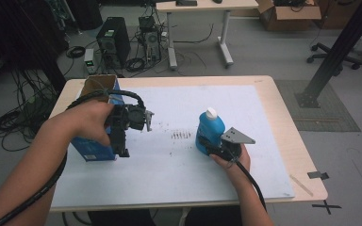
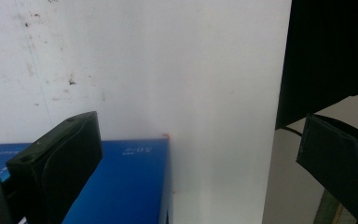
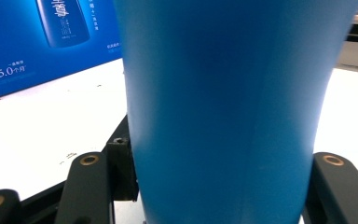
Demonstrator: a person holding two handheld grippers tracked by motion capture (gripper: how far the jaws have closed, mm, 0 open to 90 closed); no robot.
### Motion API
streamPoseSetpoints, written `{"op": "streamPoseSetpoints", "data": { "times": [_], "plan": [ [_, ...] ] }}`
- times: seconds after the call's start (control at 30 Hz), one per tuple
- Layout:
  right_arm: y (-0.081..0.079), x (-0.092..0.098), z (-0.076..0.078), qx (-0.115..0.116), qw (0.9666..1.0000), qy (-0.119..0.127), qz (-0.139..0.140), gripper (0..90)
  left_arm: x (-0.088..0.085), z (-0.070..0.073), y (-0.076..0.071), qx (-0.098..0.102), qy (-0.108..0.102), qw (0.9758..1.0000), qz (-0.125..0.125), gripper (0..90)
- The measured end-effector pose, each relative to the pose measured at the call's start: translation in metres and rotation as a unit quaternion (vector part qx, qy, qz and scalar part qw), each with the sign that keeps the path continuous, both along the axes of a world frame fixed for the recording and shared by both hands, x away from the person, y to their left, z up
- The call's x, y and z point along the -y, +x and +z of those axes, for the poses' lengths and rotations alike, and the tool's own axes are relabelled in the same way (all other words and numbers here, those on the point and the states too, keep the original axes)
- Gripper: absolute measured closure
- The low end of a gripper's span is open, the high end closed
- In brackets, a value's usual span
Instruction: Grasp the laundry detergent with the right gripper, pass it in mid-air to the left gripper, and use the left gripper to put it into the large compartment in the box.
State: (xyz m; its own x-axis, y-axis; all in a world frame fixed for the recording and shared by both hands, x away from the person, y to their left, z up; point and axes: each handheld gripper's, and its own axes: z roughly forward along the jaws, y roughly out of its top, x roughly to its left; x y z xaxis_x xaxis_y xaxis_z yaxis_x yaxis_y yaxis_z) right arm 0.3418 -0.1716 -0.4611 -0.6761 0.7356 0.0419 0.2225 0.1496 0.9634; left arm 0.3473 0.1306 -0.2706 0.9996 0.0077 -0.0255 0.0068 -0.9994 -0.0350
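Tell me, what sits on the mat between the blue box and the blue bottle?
Nothing but small dark marks on the white mat, seen in the high view.

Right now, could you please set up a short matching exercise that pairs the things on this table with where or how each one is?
Things:
1. blue bottle
2. blue box
3. right gripper
4. left gripper

States:
a. jaws apart, pointing down at the box's near corner
b. stands upright with a white cap on top
c. open-topped, at the left side of the white mat
d. jaws closed on the bottle's lower body

Pairs: 1-b, 2-c, 3-d, 4-a
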Motion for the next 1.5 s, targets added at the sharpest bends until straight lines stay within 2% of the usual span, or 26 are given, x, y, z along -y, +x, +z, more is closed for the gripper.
{"op": "streamPoseSetpoints", "data": {
  "times": [0.23,0.4,0.57,0.7,0.93,1.0,1.03,1.1,1.3,1.37,1.5],
  "plan": [
    [0.0,0.001,0.001,0.006,0.9999,-0.009,0.01,45.0,0.003,0.002,0.001,0.003,0.003,1.0,-0.006,0.4],
    [-0.001,-0.002,0.003,0.019,0.9993,-0.028,0.017,45.6,0.004,0.002,0.002,0.003,0.001,1.0,-0.006,0.4],
    [-0.002,-0.001,0.006,0.011,0.9992,-0.029,0.026,45.6,0.004,0.005,0.003,0.004,0.003,1.0,-0.005,0.4],
    [-0.001,0.003,0.016,0.009,0.999,-0.02,0.039,45.5,0.004,0.008,0.005,0.006,0.002,1.0,-0.003,0.4],
    [0.001,0.014,0.047,0.027,0.9976,-0.009,0.063,45.3,0.005,0.016,0.005,0.012,0.001,0.9999,0.0,0.4],
    [0.001,0.015,0.051,0.028,0.9973,-0.007,0.067,45.3,0.005,0.017,0.006,0.014,0.0,0.9999,0.0,0.4],
    [0.002,0.019,0.061,0.031,0.9966,-0.006,0.076,45.2,0.005,0.02,0.006,0.017,0.0,0.9999,-0.001,0.4],
    [0.003,0.022,0.068,0.03,0.996,-0.008,0.084,45.3,0.006,0.023,0.006,0.02,0.0,0.9998,-0.001,0.4],
    [0.005,0.029,0.083,0.024,0.993,-0.011,0.115,45.3,0.008,0.029,0.007,0.021,-0.002,0.9998,-0.001,0.4],
    [0.006,0.033,0.092,0.027,0.99,-0.021,0.137,45.3,0.009,0.033,0.008,0.023,-0.002,0.9997,0.0,0.4],
    [0.005,0.037,0.1,0.026,0.9852,-0.018,0.168,45.3,0.013,0.038,0.008,0.02,-0.004,0.9998,-0.003,0.4]
  ]
}}
